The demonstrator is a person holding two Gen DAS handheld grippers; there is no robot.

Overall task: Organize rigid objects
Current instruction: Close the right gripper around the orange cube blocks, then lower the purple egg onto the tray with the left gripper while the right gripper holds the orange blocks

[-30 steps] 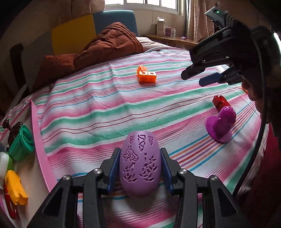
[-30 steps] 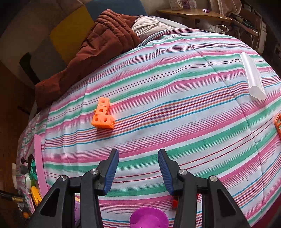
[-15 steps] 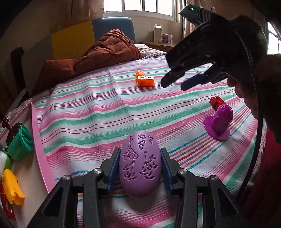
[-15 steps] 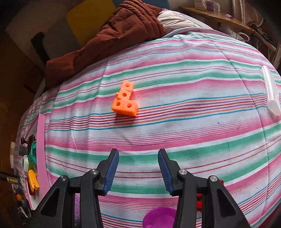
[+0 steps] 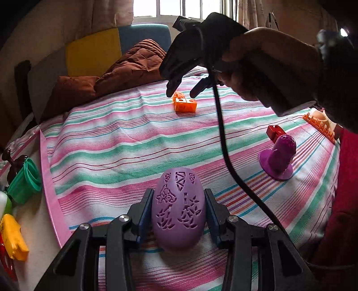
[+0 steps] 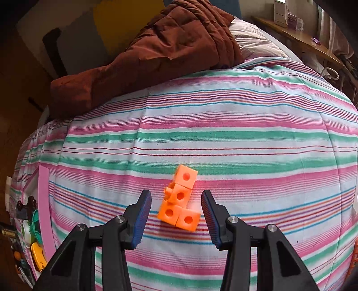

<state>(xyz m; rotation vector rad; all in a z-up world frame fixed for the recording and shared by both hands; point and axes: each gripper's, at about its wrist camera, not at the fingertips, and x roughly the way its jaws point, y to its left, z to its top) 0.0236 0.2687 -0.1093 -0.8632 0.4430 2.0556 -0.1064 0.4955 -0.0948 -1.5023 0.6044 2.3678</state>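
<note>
With my left gripper (image 5: 179, 210) clamped on the purple egg (image 5: 178, 209), my right gripper (image 6: 176, 215) hangs spread around the orange blocks (image 6: 179, 207) on the striped bedspread (image 6: 223, 138), seemingly just above them, so lowering and squeezing comes next.

Daylight enters through the window (image 5: 179, 9) at the far end, blown out to white in the left wrist view. The striped bedspread (image 5: 134, 143) is evenly and brightly lit, with only soft shadows. Against that backlight the right claw (image 5: 181, 90) and the hand (image 5: 264, 67) holding it read as dark silhouettes. Both fisheye views bulge the bed and darken at the corners. In the right wrist view the orange cube block (image 6: 179, 199) is slightly smeared by motion blur.
</note>
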